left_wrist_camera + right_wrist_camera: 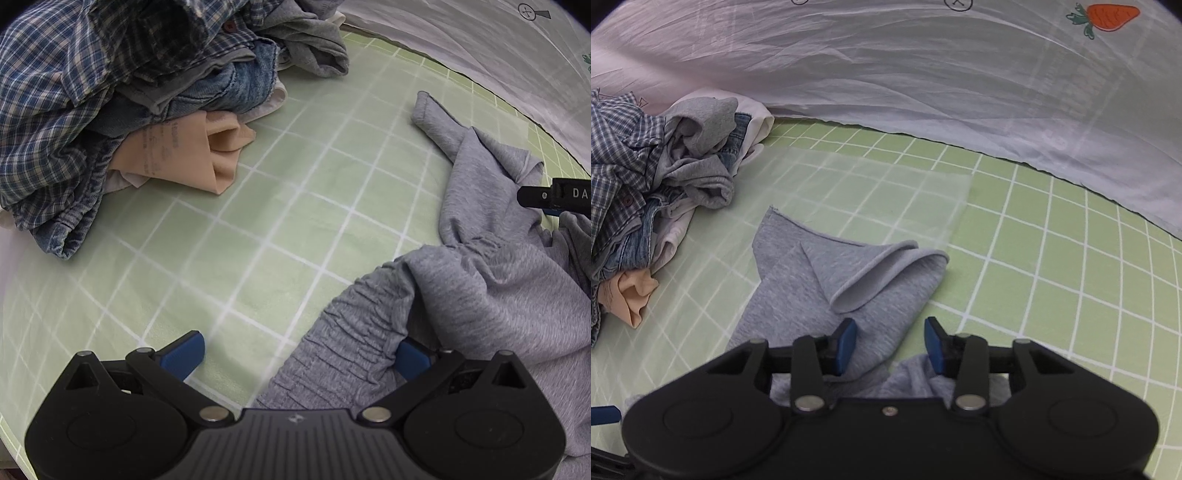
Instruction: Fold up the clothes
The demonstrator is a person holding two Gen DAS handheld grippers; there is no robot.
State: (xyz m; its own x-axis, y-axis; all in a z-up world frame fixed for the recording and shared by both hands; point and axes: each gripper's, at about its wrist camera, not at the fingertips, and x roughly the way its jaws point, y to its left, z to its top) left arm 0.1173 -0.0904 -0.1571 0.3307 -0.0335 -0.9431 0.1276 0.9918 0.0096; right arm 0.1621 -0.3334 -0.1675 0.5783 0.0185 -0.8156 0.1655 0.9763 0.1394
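— Grey sweatpants (491,280) on the green checked sheet (258,206), waistband hiding my left gripper's (299,356) right pad; jaws apart.

— Right gripper (890,341)?

— Apart over a leg. Only "DA" reads on it.

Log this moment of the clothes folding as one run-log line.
step: fold clothes | left gripper: open, straddling waistband of grey pants | right gripper: open, over pants | unfolded pile: untouched beside

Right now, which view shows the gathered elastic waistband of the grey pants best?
The left wrist view: the ruched waistband fills its lower middle, beside the open left tongs. The right wrist view shows only the pant legs.
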